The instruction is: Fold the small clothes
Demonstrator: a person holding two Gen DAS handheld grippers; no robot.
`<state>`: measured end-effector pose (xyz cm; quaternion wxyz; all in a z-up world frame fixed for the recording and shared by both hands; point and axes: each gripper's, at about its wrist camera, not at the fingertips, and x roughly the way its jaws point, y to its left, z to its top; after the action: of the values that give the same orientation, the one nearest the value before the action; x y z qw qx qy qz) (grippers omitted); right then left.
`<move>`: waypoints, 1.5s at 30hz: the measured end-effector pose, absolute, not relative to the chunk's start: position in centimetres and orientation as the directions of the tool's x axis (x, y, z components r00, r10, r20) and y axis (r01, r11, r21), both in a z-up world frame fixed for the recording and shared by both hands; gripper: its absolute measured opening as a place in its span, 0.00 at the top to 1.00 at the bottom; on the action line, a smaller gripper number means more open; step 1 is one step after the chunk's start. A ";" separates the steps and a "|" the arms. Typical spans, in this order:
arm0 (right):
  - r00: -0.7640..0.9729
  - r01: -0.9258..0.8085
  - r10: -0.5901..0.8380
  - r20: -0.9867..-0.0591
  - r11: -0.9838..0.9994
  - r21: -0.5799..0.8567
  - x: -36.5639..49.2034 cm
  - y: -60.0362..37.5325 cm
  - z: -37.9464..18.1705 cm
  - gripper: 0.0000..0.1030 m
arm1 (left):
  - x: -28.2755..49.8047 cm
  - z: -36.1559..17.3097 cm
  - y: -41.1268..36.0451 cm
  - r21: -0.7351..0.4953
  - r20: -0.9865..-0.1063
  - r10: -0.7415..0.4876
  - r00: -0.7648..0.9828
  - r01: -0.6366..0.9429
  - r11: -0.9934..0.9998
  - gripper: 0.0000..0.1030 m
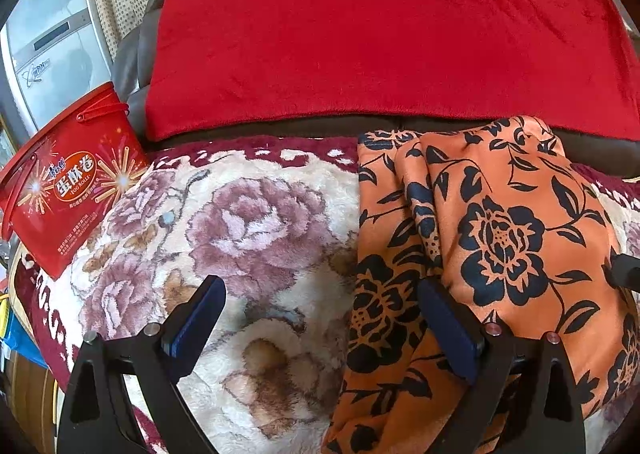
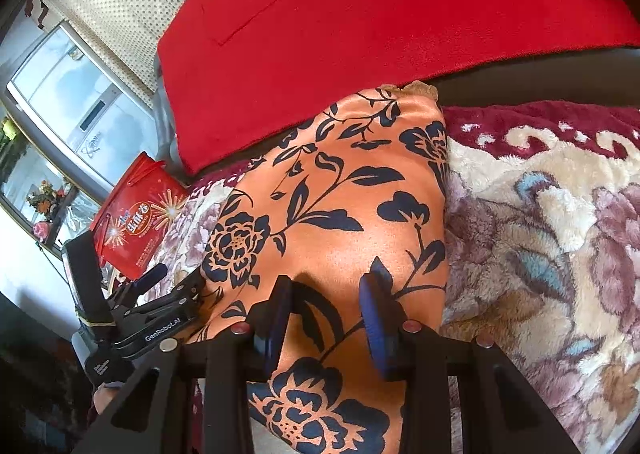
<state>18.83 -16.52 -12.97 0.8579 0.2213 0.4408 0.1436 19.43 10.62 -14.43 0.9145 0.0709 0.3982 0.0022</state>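
An orange garment with black flowers (image 1: 500, 238) lies folded lengthwise on a plush floral blanket (image 1: 248, 222). My left gripper (image 1: 320, 286) is wide open at the garment's left edge. Its right finger (image 1: 444, 318) hangs over the cloth and its left finger over the bare blanket. In the right wrist view the garment (image 2: 340, 194) runs away from me. My right gripper (image 2: 329, 278) stands partly open low over its near half, with cloth under and between the fingers but not pinched. The left gripper (image 2: 176, 282) shows at the garment's left side.
A red egg-roll box (image 1: 68, 182) stands at the blanket's left edge. A red plush throw (image 1: 380, 34) covers the dark sofa back behind the garment. A silver appliance (image 1: 52, 46) is at the far left. Bare blanket (image 2: 540, 234) lies right of the garment.
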 end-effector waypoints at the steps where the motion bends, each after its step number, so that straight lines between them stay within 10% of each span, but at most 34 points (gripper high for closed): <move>1: 0.573 -0.052 0.441 -0.690 0.860 0.507 18.8 -16.5 -13.0 0.63 | 19.4 -14.4 10.6 0.132 -0.727 0.062 0.684 0.051 0.990 0.05; 11: 0.593 -0.074 0.501 -0.630 0.813 0.577 18.1 -17.5 -11.6 0.45 | 19.1 -13.7 10.6 0.120 -0.708 0.047 0.705 0.053 0.991 0.05; 36: 0.628 -0.025 0.488 -0.606 0.791 0.612 18.7 -20.2 -11.8 0.45 | 18.6 -12.9 9.9 0.102 -0.682 0.024 0.731 0.063 0.993 0.05; 45: 0.615 0.044 0.480 -0.625 0.771 0.635 20.2 -21.8 -13.3 0.39 | 19.6 -13.2 11.7 -0.102 -0.729 -0.188 0.658 0.168 0.981 0.05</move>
<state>20.23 -21.83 -13.27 0.8425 0.3128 0.4190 0.1293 19.62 11.70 -13.25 0.9105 -0.0126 0.4015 -0.0979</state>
